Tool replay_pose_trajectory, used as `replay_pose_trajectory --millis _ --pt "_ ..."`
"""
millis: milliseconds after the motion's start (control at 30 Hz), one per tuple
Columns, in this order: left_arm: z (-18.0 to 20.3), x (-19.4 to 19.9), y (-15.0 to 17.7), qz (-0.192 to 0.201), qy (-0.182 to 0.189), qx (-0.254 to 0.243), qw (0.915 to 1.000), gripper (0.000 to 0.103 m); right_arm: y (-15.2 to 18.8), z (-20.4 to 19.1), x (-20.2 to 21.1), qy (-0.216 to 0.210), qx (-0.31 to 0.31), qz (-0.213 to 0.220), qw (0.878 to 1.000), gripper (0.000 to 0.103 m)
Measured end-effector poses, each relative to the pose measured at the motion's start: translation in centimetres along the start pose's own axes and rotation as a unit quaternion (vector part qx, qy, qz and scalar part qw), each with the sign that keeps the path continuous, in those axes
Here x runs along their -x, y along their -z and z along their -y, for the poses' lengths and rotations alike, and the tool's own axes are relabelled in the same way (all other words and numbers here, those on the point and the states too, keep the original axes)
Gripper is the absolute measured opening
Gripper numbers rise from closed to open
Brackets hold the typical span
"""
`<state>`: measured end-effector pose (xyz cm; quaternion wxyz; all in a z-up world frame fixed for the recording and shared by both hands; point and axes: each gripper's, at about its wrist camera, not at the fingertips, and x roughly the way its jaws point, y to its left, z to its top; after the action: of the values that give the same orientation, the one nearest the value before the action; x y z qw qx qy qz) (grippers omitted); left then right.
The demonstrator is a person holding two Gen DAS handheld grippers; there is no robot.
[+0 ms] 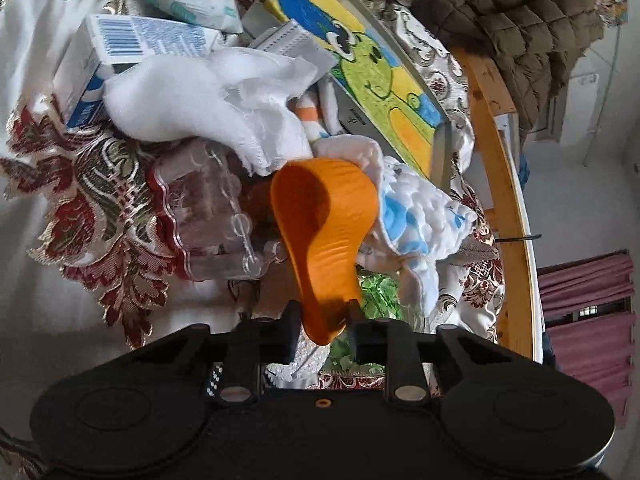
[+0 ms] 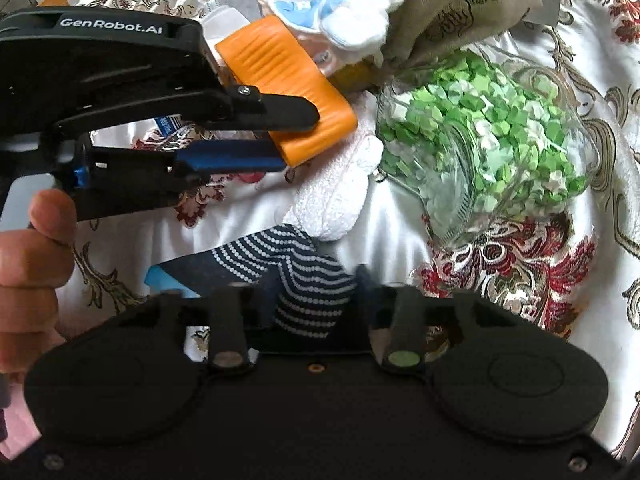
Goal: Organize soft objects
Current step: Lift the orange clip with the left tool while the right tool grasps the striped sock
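"GenRobot.AI" is printed in white on the left tongs' (image 2: 294, 136) black body. Those tongs pinch one end of the single orange rubbery piece (image 1: 326, 236), which curls away above the clutter on the brocade-covered desk (image 1: 44, 32). The right tongs (image 2: 316, 292) pinch one navy sock with white dotted stripes (image 2: 308, 280). Right of the orange piece lies one glass jar of green paper stars (image 2: 484, 136).

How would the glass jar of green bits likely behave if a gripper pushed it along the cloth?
The jar lies on its side and looks round, so it would probably roll rather than slide. It seems packed nearly full, so likely heavy for its size. The walls look like clear glass: probably slippery to grip and breakable if it rolled off the tablecloth.
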<state>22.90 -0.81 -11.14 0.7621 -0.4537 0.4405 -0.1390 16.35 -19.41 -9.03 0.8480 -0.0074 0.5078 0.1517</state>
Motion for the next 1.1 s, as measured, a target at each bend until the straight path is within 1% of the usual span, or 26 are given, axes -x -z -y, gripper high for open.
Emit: replay_pose_trajectory --millis 33,67,100,200,400,567,733,833,933,1100 --pt "0.1 0.0 0.0 0.003 0.000 -0.006 1.0000 0.018 0.1 0.0 -0.1 -0.001 -0.001 0.000 1.000 0.017" --pt "0.1 0.2 0.1 0.005 0.000 -0.012 0.9999 0.016 0.1 0.1 0.0 -0.003 -0.003 -0.001 1.000 0.013" --pt "0.3 0.3 0.2 0.008 -0.001 -0.018 0.9998 0.015 0.1 0.2 0.0 -0.005 -0.005 0.000 1.000 0.009" --pt "0.7 0.6 0.3 0.014 -0.005 -0.035 0.9993 0.011 0.1 0.4 0.5 -0.006 -0.009 0.004 1.000 0.005" --pt "1.3 1.7 0.9 0.024 -0.016 -0.055 0.9981 0.007 0.5 0.8 2.4 0.005 -0.008 0.033 0.999 0.002" --pt "1.8 3.3 1.9 0.028 -0.032 -0.084 0.9956 0.004 0.9 0.6 4.9 0.019 0.008 0.081 0.997 0.002" --pt "2.1 5.1 3.2 0.037 -0.047 -0.114 0.9917 0.003 1.4 0.6 7.6 0.012 0.010 0.124 0.992 0.001" --pt "2.3 6.1 4.1 0.047 -0.054 -0.134 0.9884 0.003 1.8 1.0 9.3 -0.001 0.001 0.149 0.989 0.001" --pt "3.1 7.0 4.8 0.062 -0.052 -0.159 0.9839 0.003 2.3 1.4 10.9 -0.006 -0.004 0.181 0.983 0.001" --pt "5.0 8.2 6.0 0.087 -0.050 -0.217 0.9710 0.003 1.8 2.4 12.4 -0.020 -0.026 0.236 0.971 0.001"
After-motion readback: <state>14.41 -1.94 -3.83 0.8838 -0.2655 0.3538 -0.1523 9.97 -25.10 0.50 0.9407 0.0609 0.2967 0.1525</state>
